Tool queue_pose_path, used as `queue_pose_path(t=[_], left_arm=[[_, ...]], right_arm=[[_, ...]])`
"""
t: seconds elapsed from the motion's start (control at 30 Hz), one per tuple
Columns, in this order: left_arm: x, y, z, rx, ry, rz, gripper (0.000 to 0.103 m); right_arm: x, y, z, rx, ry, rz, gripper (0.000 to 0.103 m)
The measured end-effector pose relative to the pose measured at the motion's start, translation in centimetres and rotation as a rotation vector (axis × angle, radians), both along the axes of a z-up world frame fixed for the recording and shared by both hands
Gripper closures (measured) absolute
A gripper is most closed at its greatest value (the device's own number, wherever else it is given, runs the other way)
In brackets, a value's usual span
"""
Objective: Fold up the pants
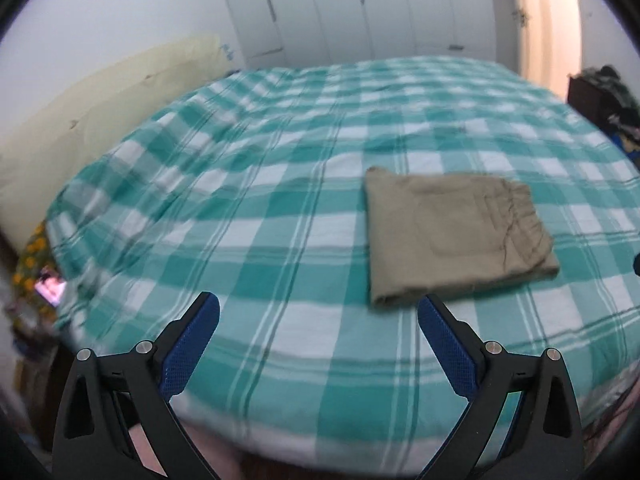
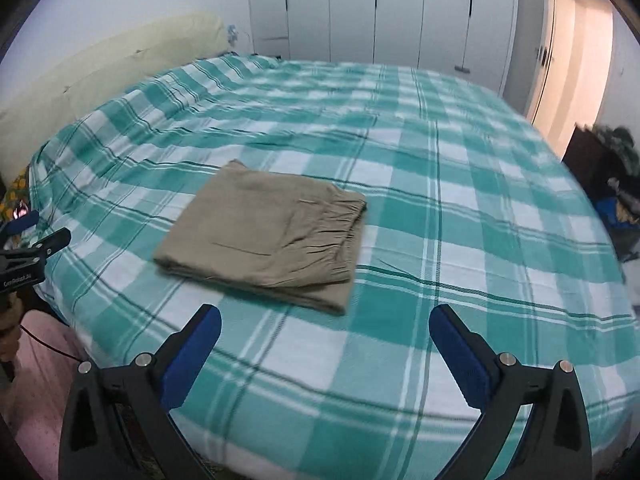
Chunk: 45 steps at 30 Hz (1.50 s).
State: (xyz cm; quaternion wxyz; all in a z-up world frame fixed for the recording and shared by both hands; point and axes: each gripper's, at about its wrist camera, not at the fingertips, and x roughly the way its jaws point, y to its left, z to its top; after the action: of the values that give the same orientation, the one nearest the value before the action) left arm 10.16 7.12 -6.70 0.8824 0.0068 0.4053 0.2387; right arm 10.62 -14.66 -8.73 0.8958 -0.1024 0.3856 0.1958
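The khaki pants [image 1: 452,236] lie folded into a compact rectangle on the green-and-white checked bed, elastic waistband to the right. They also show in the right wrist view [image 2: 268,232]. My left gripper [image 1: 318,312] is open and empty, held above the bed's near edge, with the pants ahead and to its right. My right gripper [image 2: 325,322] is open and empty, just short of the pants' near edge. The left gripper also shows at the left edge of the right wrist view [image 2: 30,236].
The checked bedcover [image 1: 248,208] spans both views. A pale yellow pillow [image 1: 100,112] lies along the left side. White wardrobe doors [image 2: 380,12] stand behind the bed. Dark clutter [image 2: 612,188] sits at the right of the bed.
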Motion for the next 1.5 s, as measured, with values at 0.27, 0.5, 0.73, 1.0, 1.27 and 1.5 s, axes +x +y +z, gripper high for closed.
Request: queue_pose_path(t=[0.27, 0.5, 0.73, 1.0, 1.27, 1.5], left_arm=[[-4.1, -2.1, 0.9, -0.109, 0.035, -0.036, 0.003], [-5.5, -3.6, 1.2, -0.143, 0.055, -0.066, 0.003], [-6.1, -4.0, 1.3, -0.167, 0.084, -0.064, 0.002], [-6.5, -4.9, 1.7, -0.192, 0.129, -0.105, 0.002], [-6.4, -5.1, 2.7, -0.189, 0.122, -0.123, 0.002], [-5.9, -5.1, 1.8, -0.209, 0.149, -0.12, 0.002]], right_arm=[[-7.1, 3.2, 1.3, -0.004, 0.006, 0.021, 0.0], [-9.5, 3.8, 2.4, -0.021, 0.041, -0.007, 0.0], [-10.7, 4.8, 2.8, -0.007, 0.057, 0.012, 0.001], [-11.6, 4.6, 3.5, -0.004, 0.107, 0.054, 0.001], [-11.8, 4.4, 4.6, 0.009, 0.141, 0.062, 0.001], [-11.5, 4.2, 4.0, -0.003, 0.139, 0.037, 0.001]])
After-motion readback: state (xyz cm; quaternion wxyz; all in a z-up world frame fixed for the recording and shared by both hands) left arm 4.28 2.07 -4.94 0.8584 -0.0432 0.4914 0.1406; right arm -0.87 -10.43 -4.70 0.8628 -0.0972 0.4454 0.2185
